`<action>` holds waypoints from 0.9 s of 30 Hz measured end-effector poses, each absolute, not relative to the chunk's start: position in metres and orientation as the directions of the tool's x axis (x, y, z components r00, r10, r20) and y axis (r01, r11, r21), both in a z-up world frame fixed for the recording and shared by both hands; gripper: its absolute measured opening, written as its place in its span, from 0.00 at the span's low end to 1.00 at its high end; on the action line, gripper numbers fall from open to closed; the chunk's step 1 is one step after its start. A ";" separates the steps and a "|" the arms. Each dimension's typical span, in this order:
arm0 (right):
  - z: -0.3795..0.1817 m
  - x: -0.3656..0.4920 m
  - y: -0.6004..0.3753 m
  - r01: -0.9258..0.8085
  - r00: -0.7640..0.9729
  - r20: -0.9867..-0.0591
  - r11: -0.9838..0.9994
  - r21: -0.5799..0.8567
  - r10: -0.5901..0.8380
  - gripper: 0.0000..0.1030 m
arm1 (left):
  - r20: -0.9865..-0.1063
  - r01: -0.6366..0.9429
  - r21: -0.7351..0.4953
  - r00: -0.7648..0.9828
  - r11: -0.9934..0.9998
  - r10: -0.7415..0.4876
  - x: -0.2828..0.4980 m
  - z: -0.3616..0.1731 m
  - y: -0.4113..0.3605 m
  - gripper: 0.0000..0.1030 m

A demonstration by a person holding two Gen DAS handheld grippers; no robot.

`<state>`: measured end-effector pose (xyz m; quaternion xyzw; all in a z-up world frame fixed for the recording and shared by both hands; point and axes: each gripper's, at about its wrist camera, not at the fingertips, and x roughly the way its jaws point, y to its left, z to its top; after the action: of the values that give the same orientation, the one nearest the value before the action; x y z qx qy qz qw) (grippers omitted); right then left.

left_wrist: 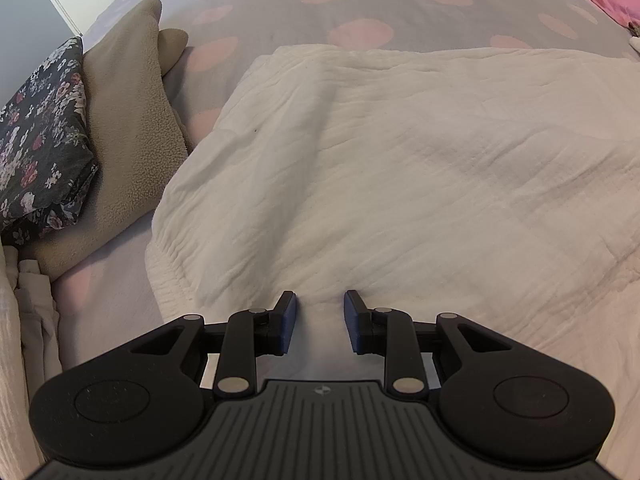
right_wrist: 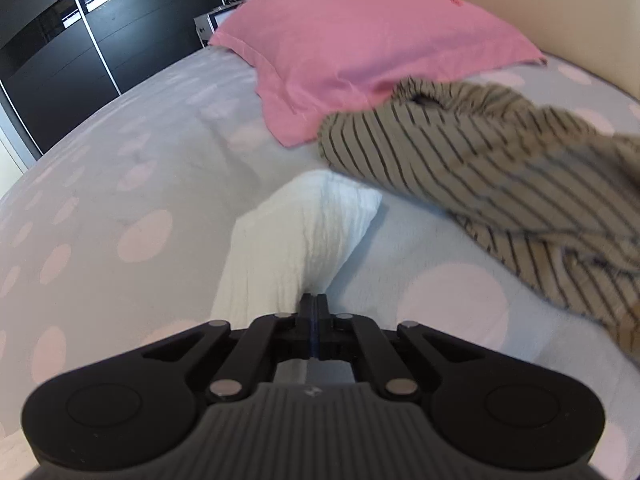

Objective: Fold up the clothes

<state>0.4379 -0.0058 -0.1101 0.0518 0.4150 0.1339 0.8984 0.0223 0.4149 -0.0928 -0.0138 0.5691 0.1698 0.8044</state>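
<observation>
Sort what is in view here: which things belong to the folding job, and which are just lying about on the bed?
In the job:
- white garment, spread on the bed
- left gripper, open over its near edge
- right gripper, shut on white cloth
- striped garment, crumpled, likely waiting
- beige fleece and floral garment, seemingly already folded

Lying about:
- pink pillow
- spotted bedspread

Cream crinkled garment (left_wrist: pixel 400 168). Bedspread (left_wrist: pixel 360 4) pale grey, pink dots. Far-left fleece (left_wrist: pixel 128 128) beige; beside it a dark cloth (left_wrist: pixel 40 132) with pink-white florals. Pillow (right_wrist: pixel 360 48) pink. Right heap (right_wrist: pixel 520 176) tan, thin dark stripes. Wardrobe (right_wrist: pixel 80 32) black.
</observation>
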 end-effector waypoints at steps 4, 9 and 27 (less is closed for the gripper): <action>-0.103 0.440 -0.012 -0.166 0.602 -0.753 0.964 0.209 0.267 0.05 | -0.927 -0.281 0.164 0.285 0.946 0.245 0.023 -0.091 0.418 0.24; -0.114 0.441 -0.009 -0.141 0.583 -0.772 0.967 0.213 0.255 0.31 | -0.931 -0.289 0.147 0.283 0.946 0.232 0.023 -0.092 0.420 0.25; -0.069 0.445 0.000 -0.029 0.634 -0.728 0.933 -0.358 -0.260 0.00 | -0.937 -0.295 0.123 0.281 0.948 0.209 0.019 -0.090 0.422 0.26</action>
<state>0.4449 0.0000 -0.0693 -0.1708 0.4226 -0.0650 0.8877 0.0190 0.4223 -0.0902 -0.0372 0.5787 0.1576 0.7993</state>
